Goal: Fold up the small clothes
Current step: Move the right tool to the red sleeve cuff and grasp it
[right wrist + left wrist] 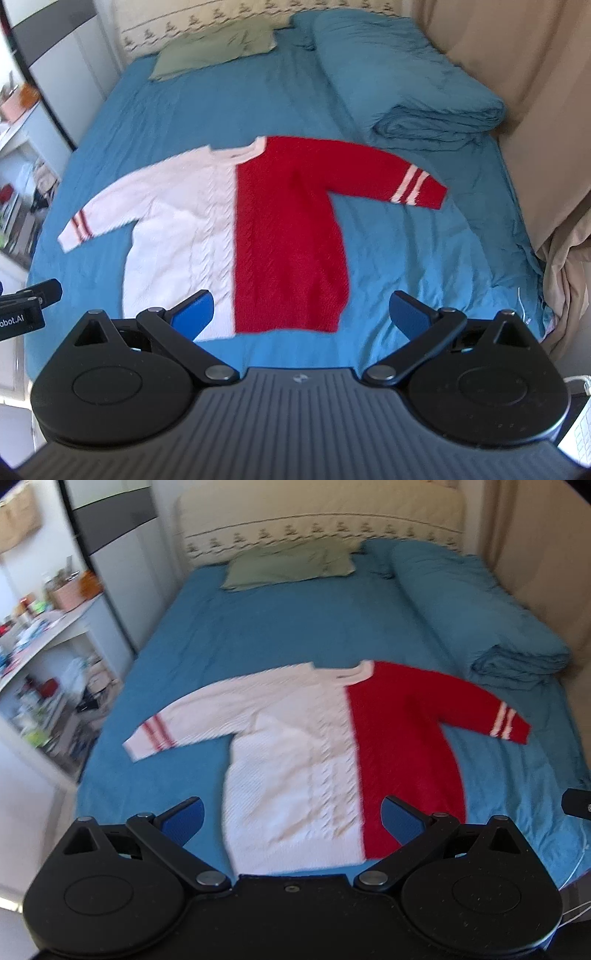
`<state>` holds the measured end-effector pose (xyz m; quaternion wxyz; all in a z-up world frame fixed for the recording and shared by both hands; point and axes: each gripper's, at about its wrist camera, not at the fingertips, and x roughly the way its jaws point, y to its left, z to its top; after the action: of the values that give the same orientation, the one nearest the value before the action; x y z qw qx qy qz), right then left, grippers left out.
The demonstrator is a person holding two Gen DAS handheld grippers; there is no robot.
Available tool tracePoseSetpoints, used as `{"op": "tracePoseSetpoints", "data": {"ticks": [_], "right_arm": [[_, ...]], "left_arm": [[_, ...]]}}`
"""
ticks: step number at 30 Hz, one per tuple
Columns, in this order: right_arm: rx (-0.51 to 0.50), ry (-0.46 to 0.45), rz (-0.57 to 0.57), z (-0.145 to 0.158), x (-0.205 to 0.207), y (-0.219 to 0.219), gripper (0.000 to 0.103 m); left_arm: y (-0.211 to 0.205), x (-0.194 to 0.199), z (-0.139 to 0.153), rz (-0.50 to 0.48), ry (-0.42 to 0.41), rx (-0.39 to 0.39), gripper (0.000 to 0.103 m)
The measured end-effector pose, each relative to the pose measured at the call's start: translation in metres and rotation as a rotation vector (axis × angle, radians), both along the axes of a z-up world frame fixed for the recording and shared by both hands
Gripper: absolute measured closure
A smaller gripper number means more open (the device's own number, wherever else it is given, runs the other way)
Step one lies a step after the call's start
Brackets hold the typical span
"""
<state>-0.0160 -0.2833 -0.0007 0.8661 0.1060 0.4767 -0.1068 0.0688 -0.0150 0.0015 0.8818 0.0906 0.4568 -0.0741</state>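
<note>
Cable-knit sweater [332, 746], seemingly flat, half white, half red

A bed [295, 635] with a blue sheet carries a green pillow [291, 565] by the headboard [317, 520] and a folded blue duvet [480, 616]. Cluttered white shelves [48, 672] stand beside it.

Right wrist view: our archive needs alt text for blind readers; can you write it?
A half white, half red sweater lies flat, sleeves spread, on a blue bed. The right gripper hangs open above its hem, holding nothing.
</note>
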Motion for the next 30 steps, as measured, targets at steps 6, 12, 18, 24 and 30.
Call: {"op": "tracePoseSetpoints", "data": {"ticks": [6,12,18,24,30], "right_arm": [[0.027,-0.019,-0.104,-0.020,0.034,-0.073,0.000],[0.045,-0.004,-0.173,-0.079,0.090,-0.164,0.000],[0.090,0.019,-0.220,-0.170,0.157,-0.248,0.000],[0.125,0.021,-0.297,-0.274,0.217,-0.309,0.000],[0.175,0.025,-0.436,-0.364,0.252,-0.344,0.000]], "left_arm": [[-0.057,0.057,-0.017,-0.028,0.006,-0.038,0.000],[-0.122,0.124,-0.061,0.011,0.027,-0.040,0.000],[-0.184,0.195,-0.140,0.050,0.081,-0.030,0.000],[-0.243,0.259,-0.231,0.028,0.109,-0.015,0.000],[-0.280,0.309,-0.302,-0.009,0.140,-0.019,0.000]]}}
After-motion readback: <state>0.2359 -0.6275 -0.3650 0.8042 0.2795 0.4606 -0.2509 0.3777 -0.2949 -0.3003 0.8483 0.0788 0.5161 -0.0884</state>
